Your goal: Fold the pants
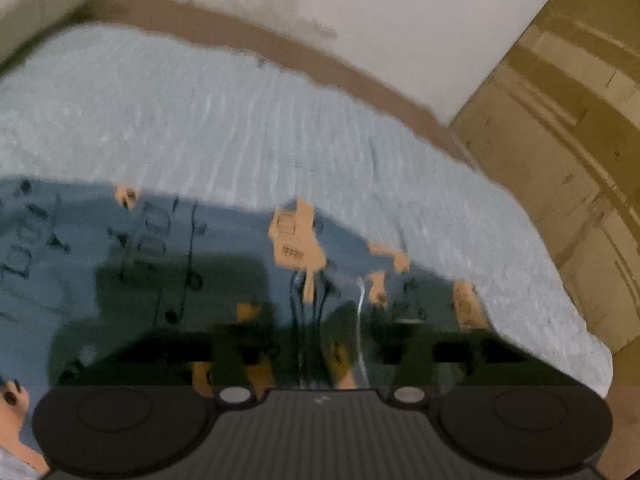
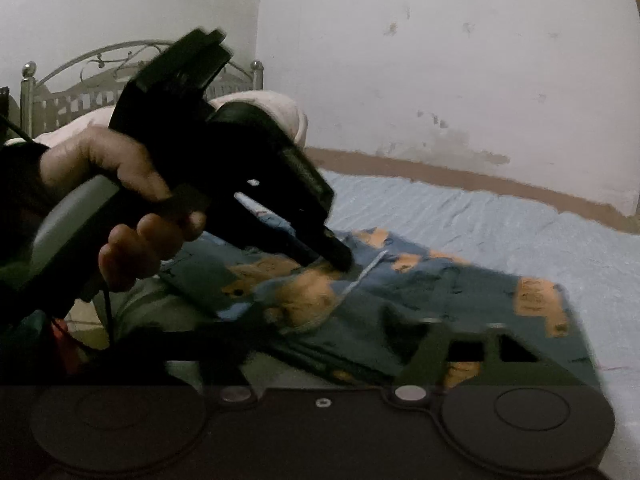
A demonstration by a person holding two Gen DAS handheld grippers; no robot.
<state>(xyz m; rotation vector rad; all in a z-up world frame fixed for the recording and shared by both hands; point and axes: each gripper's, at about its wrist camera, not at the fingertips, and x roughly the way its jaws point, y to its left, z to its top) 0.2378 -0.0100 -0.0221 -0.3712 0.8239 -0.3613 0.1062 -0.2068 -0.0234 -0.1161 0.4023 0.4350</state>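
Right gripper (image 2: 336,354): jaws spread, empty, just over pants (image 2: 420,300) at 6 o'clock on bed sheet (image 2: 500,232). Left gripper (image 2: 332,260): spread, tips at drawstring. Advice: smooth fabric flat, align edges before regrasping.

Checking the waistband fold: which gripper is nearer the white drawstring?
Left. The left gripper is right beside the drawstring; the right gripper is farther back, over the pants.
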